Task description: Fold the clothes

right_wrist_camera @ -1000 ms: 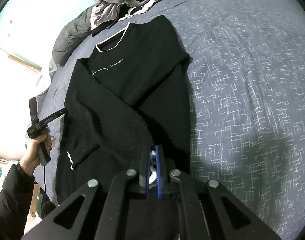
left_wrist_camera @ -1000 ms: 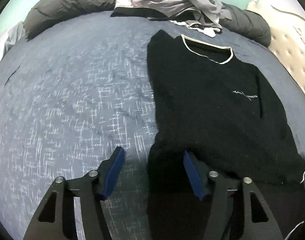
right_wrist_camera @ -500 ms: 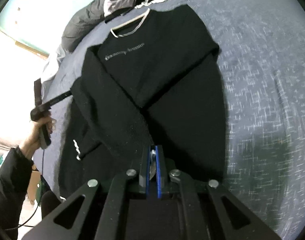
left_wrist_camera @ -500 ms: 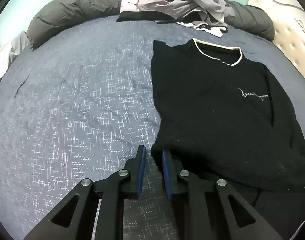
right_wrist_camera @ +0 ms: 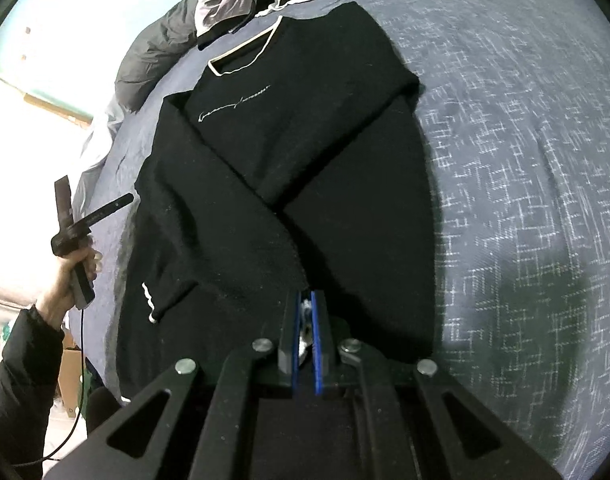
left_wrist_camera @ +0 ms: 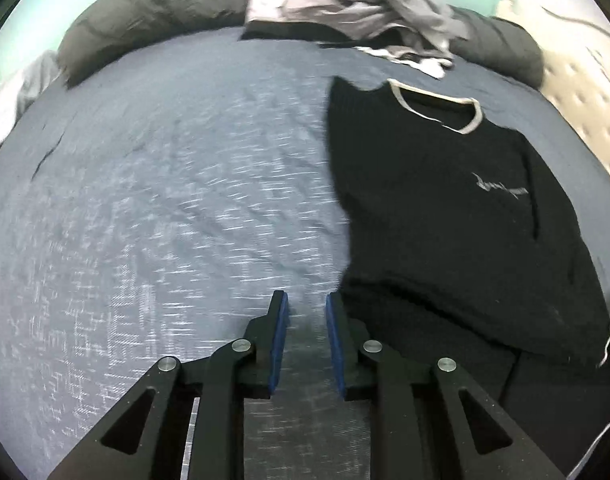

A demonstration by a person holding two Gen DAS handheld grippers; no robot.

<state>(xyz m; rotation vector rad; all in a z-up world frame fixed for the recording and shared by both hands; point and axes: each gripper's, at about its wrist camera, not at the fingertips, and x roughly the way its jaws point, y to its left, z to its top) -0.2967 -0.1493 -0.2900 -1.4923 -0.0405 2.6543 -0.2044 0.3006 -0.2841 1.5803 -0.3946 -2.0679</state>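
A black sweater point(left_wrist_camera: 445, 216) with a cream neckline lies face up on the blue-grey bed point(left_wrist_camera: 165, 200). In the right wrist view the sweater point(right_wrist_camera: 305, 152) has both sleeves folded across its front. My right gripper point(right_wrist_camera: 305, 320) is shut on the cuff of the sleeve that crosses the body, with white trim showing between the pads. My left gripper point(left_wrist_camera: 305, 304) is partly open and empty, over bare bedspread just left of the sweater's lower left edge. It also shows in the right wrist view point(right_wrist_camera: 77, 232), held in a hand left of the sweater.
A pile of grey and white clothes point(left_wrist_camera: 353, 4) lies at the far side of the bed, with dark rolled bedding point(left_wrist_camera: 153, 12) beside it. A tufted headboard point(left_wrist_camera: 577, 112) is at the right. Cardboard boxes point(right_wrist_camera: 69, 376) stand on the floor.
My left gripper closed from wide open to a narrow gap, then drew back left off the sweater's edge, holding nothing. My right gripper stayed shut on the cuff and shifted slightly.
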